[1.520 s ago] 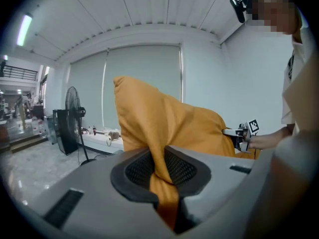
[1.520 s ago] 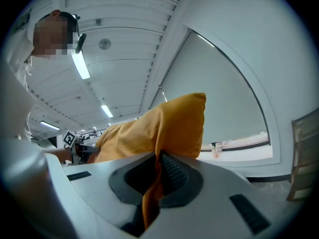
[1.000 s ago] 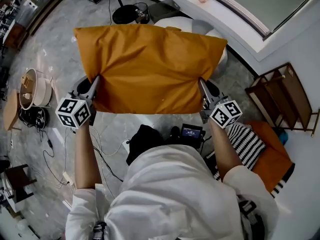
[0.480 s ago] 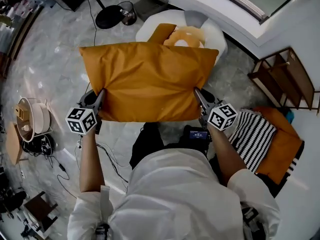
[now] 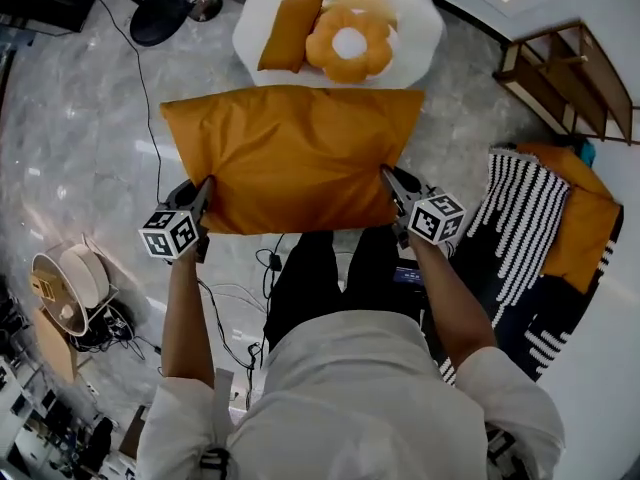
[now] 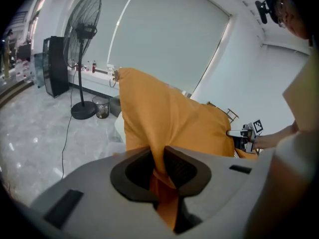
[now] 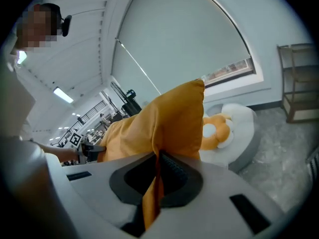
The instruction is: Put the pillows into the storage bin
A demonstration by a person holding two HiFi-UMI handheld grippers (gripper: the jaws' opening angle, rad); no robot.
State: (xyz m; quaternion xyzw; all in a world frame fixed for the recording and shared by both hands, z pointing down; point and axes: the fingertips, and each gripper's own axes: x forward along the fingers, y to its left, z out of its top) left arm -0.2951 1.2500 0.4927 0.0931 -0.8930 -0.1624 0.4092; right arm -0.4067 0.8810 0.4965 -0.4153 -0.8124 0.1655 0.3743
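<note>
Orange cloth fills both grips. The left claw [image 5: 205,190] is clamped on a bunched fold at the near left corner of the large orange pillow [image 5: 295,153]. The right claw [image 5: 388,180] is pressed almost flat on a thin pinch of the near right corner. The pillow hangs spread between them, clear of the marble floor [image 5: 90,158], with its far edge just short of the white storage bin [image 5: 425,28]. A small orange pillow [image 5: 290,33] and a flower-shaped cushion [image 5: 350,43] already lie side by side in the bin. A striped pillow [image 5: 525,218] waits on the floor to the person's right.

I judge the step in hand to be the carry: this pillow is held and close to the bin but not yet over it. The next move calls for bringing it forward above the opening and letting it down on or beside the two cushions. Both grips should then open together so neither corner drags. The pillow looks about as wide as the bin, so it may need to sag or fold to fit.

A second ago the pillow was held higher and hid nearly all of the bin. Now it sits lower, and the whole bin and its contents show beyond it. Both claws hold the same corners as before.
</note>
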